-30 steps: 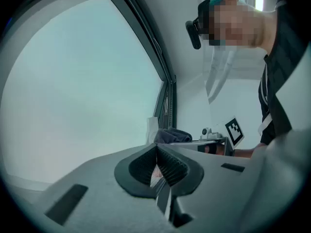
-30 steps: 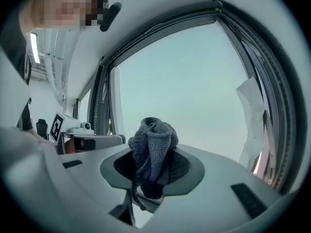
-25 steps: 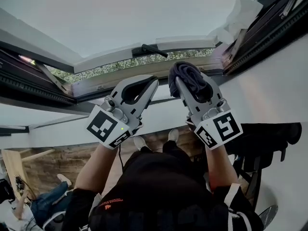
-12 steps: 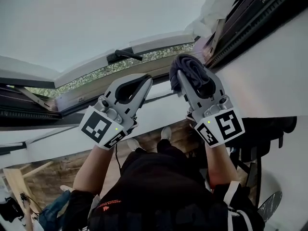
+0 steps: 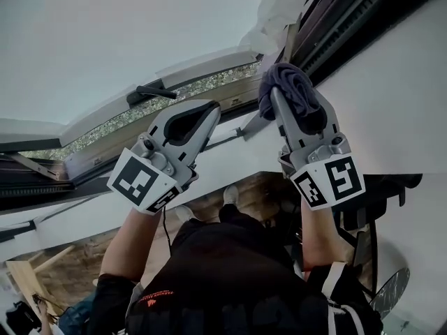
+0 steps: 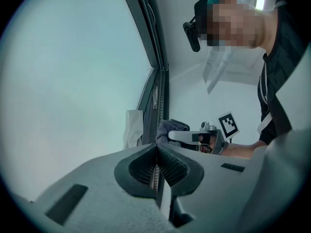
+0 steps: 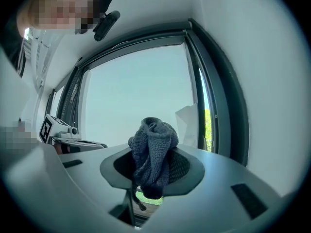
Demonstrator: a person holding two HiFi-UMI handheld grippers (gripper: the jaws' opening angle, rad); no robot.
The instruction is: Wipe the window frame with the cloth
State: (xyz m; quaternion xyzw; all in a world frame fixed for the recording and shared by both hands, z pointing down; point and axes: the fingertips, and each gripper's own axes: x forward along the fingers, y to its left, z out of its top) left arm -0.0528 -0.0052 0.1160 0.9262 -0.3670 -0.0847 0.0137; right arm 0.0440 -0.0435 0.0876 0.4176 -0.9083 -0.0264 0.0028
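Right gripper [image 5: 299,110] fingers clamp bunched, knitted dark-grey cloth [image 5: 288,82] nr dark ribbed window frame [image 5: 363,12]; left gripper [image 5: 209,109] fingers together, w/ nothing between.

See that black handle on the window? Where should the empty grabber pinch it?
Probably the long thin bar of the handle, away from the end where it is fixed. That bar sticks out free, so jaws can close across it. Come up from the room side, below it. The left gripper is shut, so it must open first.
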